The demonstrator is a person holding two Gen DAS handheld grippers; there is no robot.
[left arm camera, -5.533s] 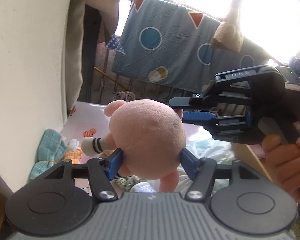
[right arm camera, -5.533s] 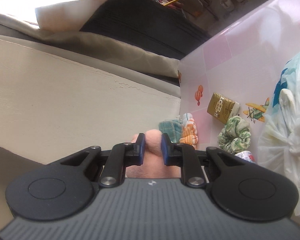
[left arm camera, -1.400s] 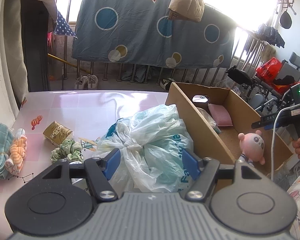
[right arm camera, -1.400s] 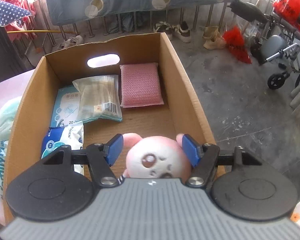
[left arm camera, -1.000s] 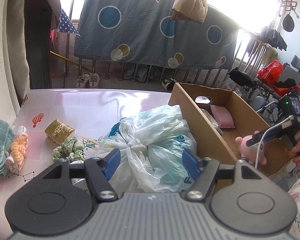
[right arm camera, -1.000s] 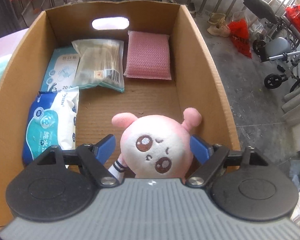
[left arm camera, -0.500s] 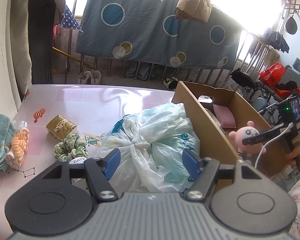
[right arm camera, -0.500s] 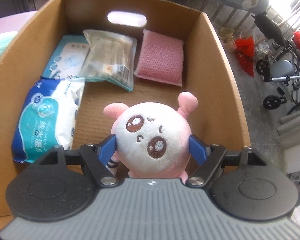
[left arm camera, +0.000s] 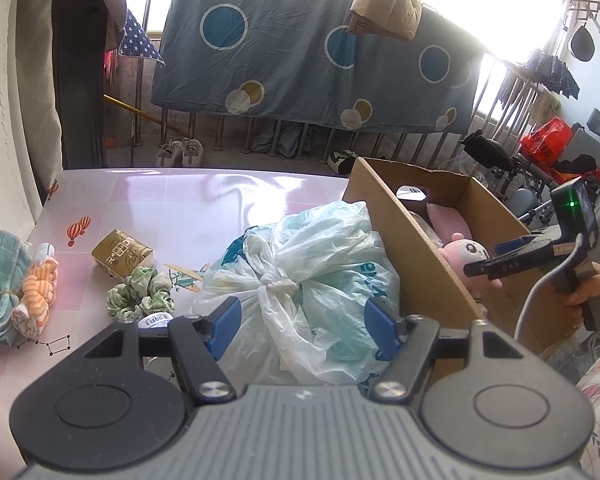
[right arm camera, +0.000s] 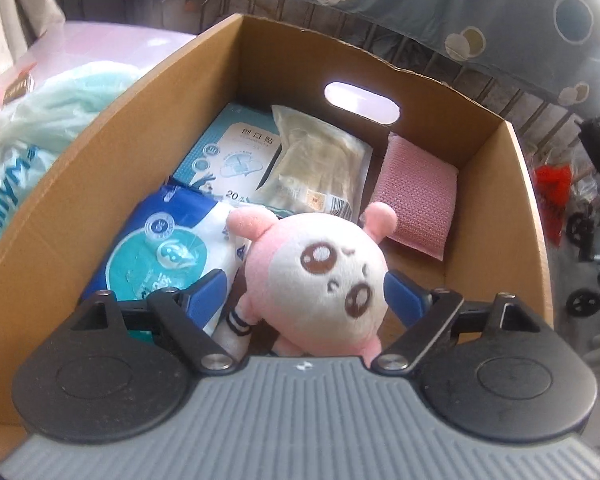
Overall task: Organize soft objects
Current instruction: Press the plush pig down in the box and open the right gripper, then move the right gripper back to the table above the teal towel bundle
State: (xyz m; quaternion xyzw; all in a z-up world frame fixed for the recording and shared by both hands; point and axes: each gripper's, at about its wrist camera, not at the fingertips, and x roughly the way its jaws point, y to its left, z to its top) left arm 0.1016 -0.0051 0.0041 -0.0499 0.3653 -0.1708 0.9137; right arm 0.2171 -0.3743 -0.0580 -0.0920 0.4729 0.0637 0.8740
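The right gripper (right arm camera: 304,292) was over the cardboard box (right arm camera: 120,176), pointing down into it, with the pink plush toy (right arm camera: 320,280) sitting between its blue pads. Its jaws had just been opening; the left pad stood clear of the toy, the right pad looked at or just beside the toy's cheek, so no real squeeze was left. The toy looked released or nearly so, low in the near end of the box, leaning partly over the blue wipes pack (right arm camera: 160,252). Further in lay a light blue packet (right arm camera: 236,156), a clear wrapped pack (right arm camera: 316,160) and a pink sponge (right arm camera: 416,200).

The left gripper (left arm camera: 302,320) was half open and held nothing, parked above the tied plastic bag (left arm camera: 296,280) on the pink table (left arm camera: 180,200).

Judgement for the release: open wide enough that both pads clear the toy's head, then lift straight up and out, not sideways, so a pad doesn't drag the toy out or catch the box wall. Check it settles inside.

Left on the table: a green scrunchie (left arm camera: 140,296), a rolled teal cloth (left arm camera: 0,280), an orange striped cloth (left arm camera: 36,284) and a gold packet (left arm camera: 120,252).
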